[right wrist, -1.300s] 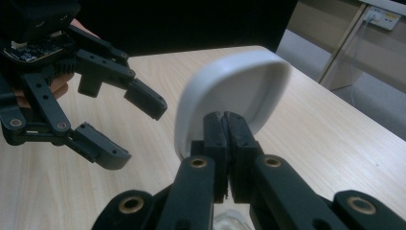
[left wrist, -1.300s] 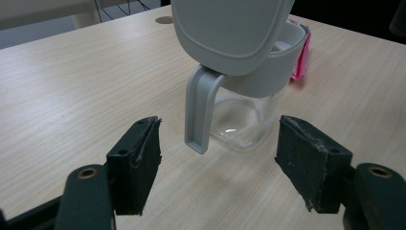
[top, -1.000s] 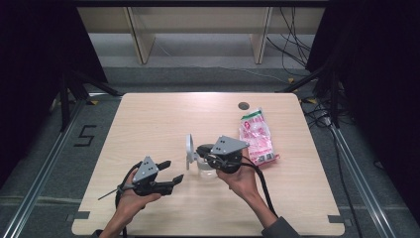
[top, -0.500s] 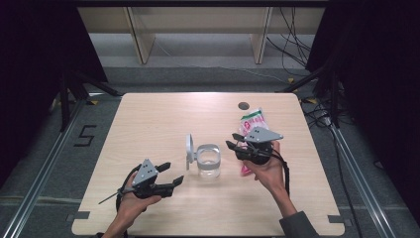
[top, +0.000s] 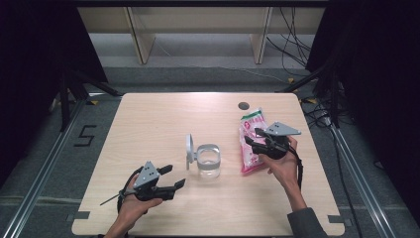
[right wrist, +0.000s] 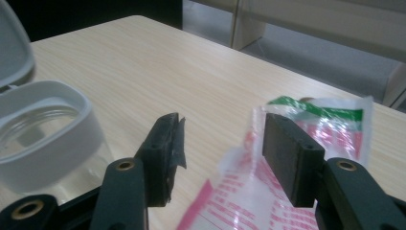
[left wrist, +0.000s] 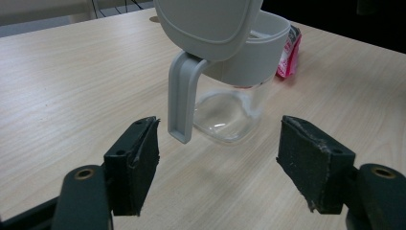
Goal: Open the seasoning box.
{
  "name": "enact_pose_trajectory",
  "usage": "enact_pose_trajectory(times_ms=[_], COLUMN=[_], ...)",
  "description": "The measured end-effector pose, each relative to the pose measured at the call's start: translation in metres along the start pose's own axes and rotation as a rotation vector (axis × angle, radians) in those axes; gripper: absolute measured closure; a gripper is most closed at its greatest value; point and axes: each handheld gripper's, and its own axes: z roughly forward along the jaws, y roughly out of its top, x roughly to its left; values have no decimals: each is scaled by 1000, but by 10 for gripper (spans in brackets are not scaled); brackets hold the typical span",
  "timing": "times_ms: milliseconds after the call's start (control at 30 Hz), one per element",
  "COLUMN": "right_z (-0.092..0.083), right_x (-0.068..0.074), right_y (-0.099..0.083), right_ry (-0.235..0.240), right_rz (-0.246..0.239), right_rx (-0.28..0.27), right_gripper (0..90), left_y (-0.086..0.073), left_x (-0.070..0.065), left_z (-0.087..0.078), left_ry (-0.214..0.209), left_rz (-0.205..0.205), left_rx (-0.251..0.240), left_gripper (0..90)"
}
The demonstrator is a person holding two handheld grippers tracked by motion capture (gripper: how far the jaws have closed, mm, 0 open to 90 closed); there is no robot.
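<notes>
The right gripper (top: pixel 253 138) is away from the glass jar (top: pixel 208 159), where it sat a second ago, and now hovers over the pink packet (top: pixel 250 148) to the jar's right. Its fingers (right wrist: pixel 165 148) have just been opening, nothing gripped between them.

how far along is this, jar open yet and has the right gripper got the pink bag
Done: the glass jar stands open, its grey lid flipped up. In hand: the right gripper is over the pink bag, its jaws have just been opening and stand apart above the plastic, gripping nothing. The left gripper waits open beside the jar. Left: probably gripping the bag and tipping it into the jar, which looks empty.
</notes>
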Motion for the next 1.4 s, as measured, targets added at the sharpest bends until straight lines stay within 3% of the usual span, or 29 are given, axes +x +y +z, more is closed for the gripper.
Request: enact_pose_trajectory(times_ms=[133,200,467,533,567,700,767,833,867,900,933,967,1033,1167,1233,1400], right_z=[-1,-2,-6,-8,-7,-7,-5,-5,-4,-3,-3,-2,0,4,5,6], right_x=[-10,-17,-36,-44,-44,-51,-53,-51,-55,-56,-55,-57,-58,-61,-61,-64], right_y=[-5,-8,-18,-23,-24,-27,-30,-31,-32,-33,-33,-34,-34,-35,-36,-36], right_ry=[-25,-73,-111,-101,-119,-110,-127,-140,-122,-141,-121,-130,-118,-133,-138,-119], right_rz=[16,10,39,93,102,101,97,126,98,81,110,96,114,114,136,137], right_rx=[18,12,34,58,47,71,73,79,82,78,86,86,99,100,96,113], right_gripper=[446,446,424,411,410,408,408,407,406,404,403,403,401,398,396,389], left_y=[1,1,2,2,2,2,2,2,2,2,2,2,1,1,1,1], left_x=[-2,-3,-3,-4,-5,-4,-4,-4,-5,-5,-6,-6,-8,-8,-8,-9], left_z=[0,0,1,2,1,1,1,1,2,2,2,2,1,0,0,1], left_ry=[3,-2,-6,-7,-2,-1,-3,-5,-10,-15,-19,-23,-27,-24,-22,-32], left_rz=[2,9,7,9,11,6,4,6,7,10,11,11,16,18,16,16], left_rx=[5,5,9,10,15,16,14,16,17,22,23,21,23,25,25,22], left_gripper=[299,299,300,299,299,299,299,299,299,299,298,298,298,297,297,297])
